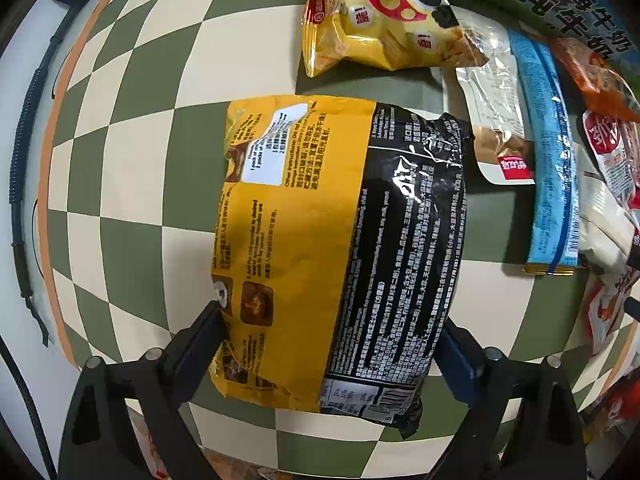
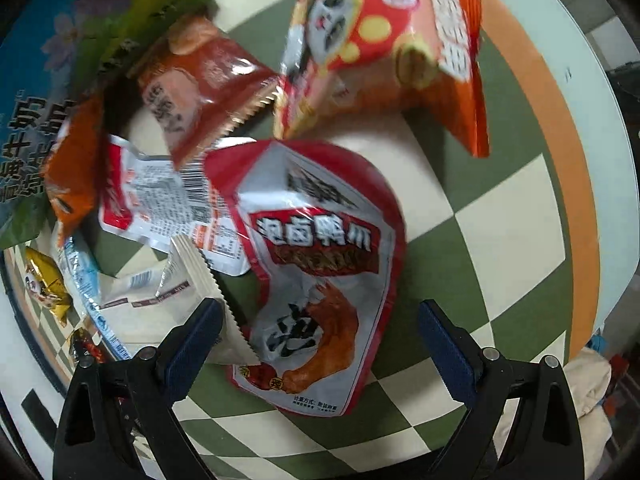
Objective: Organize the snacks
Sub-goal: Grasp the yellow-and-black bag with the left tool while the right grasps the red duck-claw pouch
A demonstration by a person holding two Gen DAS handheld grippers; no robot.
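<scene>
In the left wrist view my left gripper (image 1: pixel 332 340) has its jaws closed against both sides of a large yellow-and-black noodle pack (image 1: pixel 340 240), held above the checkered cloth (image 1: pixel 132 184). In the right wrist view my right gripper (image 2: pixel 320 332) is open, its fingers either side of a red-and-white duck-claw snack pouch (image 2: pixel 320 264) without touching it. Whether the pouch rests on the cloth I cannot tell.
A yellow panda chip bag (image 1: pixel 380 20), a clear pouch (image 1: pixel 496 120) and a blue stick pack (image 1: pixel 552 168) lie right of the noodle pack. An orange panda bag (image 2: pixel 384 52), a brown-red pouch (image 2: pixel 200 84), white packets (image 2: pixel 160 200) and a milk carton box (image 2: pixel 48 80) surround the right gripper. The table edge (image 2: pixel 580 160) curves at right.
</scene>
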